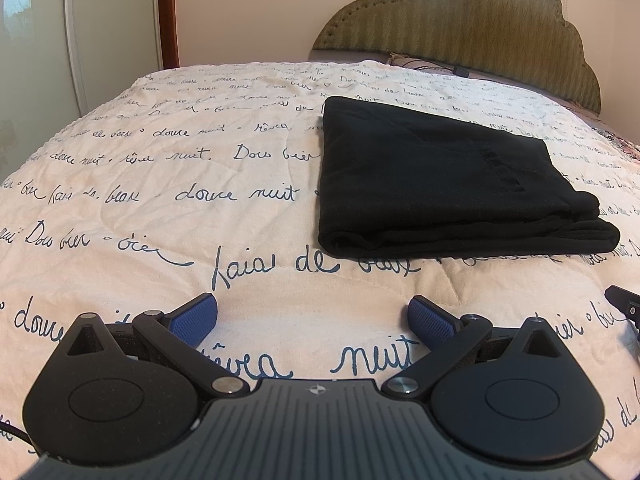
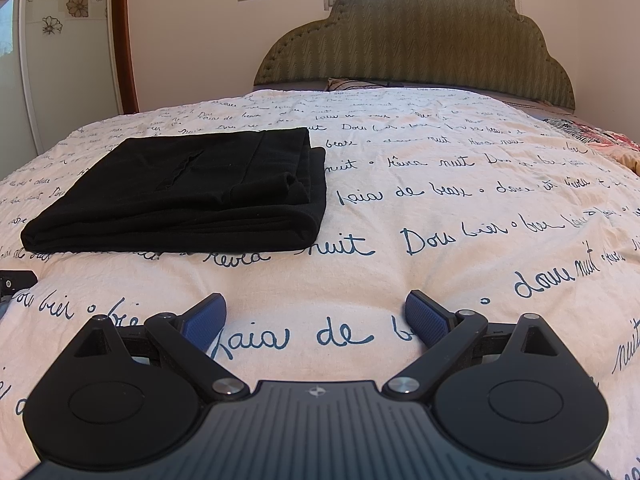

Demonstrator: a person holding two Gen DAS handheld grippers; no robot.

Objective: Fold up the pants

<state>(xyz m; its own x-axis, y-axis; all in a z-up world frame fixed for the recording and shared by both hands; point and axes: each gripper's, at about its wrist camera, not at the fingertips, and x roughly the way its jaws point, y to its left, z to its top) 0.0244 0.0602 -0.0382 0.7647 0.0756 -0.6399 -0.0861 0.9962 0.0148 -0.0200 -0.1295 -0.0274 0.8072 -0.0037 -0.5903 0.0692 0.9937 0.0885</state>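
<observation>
Pants (image 1: 440, 184) sit folded flat on the bed (image 1: 160, 200), looks done, so both the left hand-held gripper (image 1: 312, 322) and the right hand-held gripper (image 2: 316, 318) hang back, jaws wide, holding nothing.

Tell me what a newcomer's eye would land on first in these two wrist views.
First, the black pants, folded into a neat rectangle on the cream bedspread with its dark cursive script, ahead of both grippers. Next, the scalloped olive headboard against the far wall. Nearest the cameras, the left gripper and right gripper stand open and empty above the quilt, clear of the pants.
</observation>
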